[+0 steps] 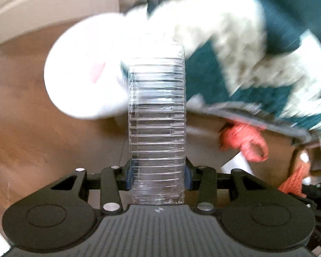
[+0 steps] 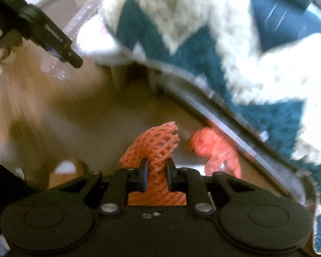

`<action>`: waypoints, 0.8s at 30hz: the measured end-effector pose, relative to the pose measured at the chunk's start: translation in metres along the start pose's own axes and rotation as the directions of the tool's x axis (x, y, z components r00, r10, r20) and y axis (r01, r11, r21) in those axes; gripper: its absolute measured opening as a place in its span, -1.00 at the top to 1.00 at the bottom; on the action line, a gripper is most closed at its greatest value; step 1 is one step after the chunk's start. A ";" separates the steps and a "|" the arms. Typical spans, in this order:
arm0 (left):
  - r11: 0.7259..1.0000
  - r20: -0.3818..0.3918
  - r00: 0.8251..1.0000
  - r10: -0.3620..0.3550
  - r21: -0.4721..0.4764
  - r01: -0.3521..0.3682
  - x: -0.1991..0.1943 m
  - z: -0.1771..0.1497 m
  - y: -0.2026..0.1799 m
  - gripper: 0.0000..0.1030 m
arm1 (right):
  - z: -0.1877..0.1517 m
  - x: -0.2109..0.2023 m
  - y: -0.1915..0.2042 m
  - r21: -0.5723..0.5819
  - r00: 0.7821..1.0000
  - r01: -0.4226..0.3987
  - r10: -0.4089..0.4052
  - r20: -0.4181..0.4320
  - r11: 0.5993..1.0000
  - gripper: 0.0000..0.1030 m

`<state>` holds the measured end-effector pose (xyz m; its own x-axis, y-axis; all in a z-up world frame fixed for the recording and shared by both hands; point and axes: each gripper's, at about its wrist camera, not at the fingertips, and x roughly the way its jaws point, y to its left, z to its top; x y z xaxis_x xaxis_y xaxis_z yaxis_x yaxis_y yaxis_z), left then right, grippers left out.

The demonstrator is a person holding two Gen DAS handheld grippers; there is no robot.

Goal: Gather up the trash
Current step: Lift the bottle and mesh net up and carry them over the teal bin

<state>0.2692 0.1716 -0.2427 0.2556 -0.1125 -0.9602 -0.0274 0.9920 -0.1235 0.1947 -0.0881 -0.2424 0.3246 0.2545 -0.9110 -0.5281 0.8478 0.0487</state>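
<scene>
Left gripper (image 1: 157, 175), jaws clamped on clear ribbed bottle (image 1: 157, 115), held above wood floor (image 1: 32, 128). Right gripper (image 2: 157, 176), jaws pinched on orange foam net (image 2: 156, 147). 2nd net (image 2: 218, 150) on floor beside teal-and-white blanket (image 2: 203, 53).

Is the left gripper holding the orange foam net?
No, the left gripper holds a clear plastic bottle; the right gripper holds the orange net.

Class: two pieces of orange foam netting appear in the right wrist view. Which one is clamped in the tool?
The sharp, nearer foam netting, pinched by the right tool. The other netting piece lies blurred beside the rug, ungripped.
</scene>
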 end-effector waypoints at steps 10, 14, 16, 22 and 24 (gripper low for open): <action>0.998 0.222 0.974 -0.039 0.057 0.026 -0.152 0.009 -0.055 0.18 | 0.030 -0.147 0.002 0.018 0.964 0.077 -0.079 0.254 0.997 0.68; 0.995 0.302 0.951 -0.060 0.089 0.035 -0.205 0.001 -0.076 0.18 | 0.037 -0.199 0.003 0.033 0.933 0.102 -0.107 0.345 0.994 0.68; 0.994 0.342 0.938 -0.066 0.105 0.032 -0.228 -0.002 -0.091 0.18 | 0.041 -0.224 0.003 0.039 0.915 0.113 -0.119 0.386 0.993 0.68; 0.990 0.454 0.887 -0.084 0.137 0.024 -0.298 -0.003 -0.121 0.18 | 0.055 -0.286 -0.003 0.068 0.859 0.128 -0.145 0.491 0.989 0.68; 0.989 0.489 0.867 -0.095 0.147 0.025 -0.316 -0.003 -0.130 0.18 | 0.063 -0.305 -0.008 0.081 0.838 0.136 -0.158 0.523 0.987 0.68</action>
<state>0.1891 0.0778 0.0759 0.6966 -0.1632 -0.6987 0.1218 0.9866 -0.1090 0.1491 -0.1433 0.0607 0.7655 0.3225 -0.5568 -0.4140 0.9093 -0.0424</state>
